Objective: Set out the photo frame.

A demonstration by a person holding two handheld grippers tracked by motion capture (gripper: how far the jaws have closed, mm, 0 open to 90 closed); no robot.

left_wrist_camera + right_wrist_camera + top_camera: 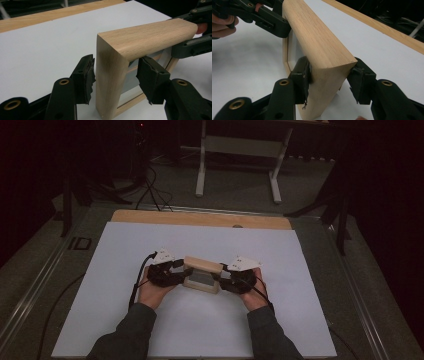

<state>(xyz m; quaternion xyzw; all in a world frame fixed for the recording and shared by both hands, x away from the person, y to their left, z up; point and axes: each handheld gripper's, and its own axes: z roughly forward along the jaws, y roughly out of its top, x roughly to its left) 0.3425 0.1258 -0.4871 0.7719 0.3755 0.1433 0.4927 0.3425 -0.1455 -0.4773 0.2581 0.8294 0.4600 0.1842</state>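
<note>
A wooden frame (202, 274) stands upright mid-tabletop (125, 250); the left gripper (176, 270) at nine o'clock straddles its end, jaws released, and the right gripper (223, 276) at three o'clock grasps the opposite end.

The high view looks forward and down on my desk (200, 330) from well back. My two gripper views sit close, low over the desk, facing each other across the shared wooden frame (140, 40).
</note>
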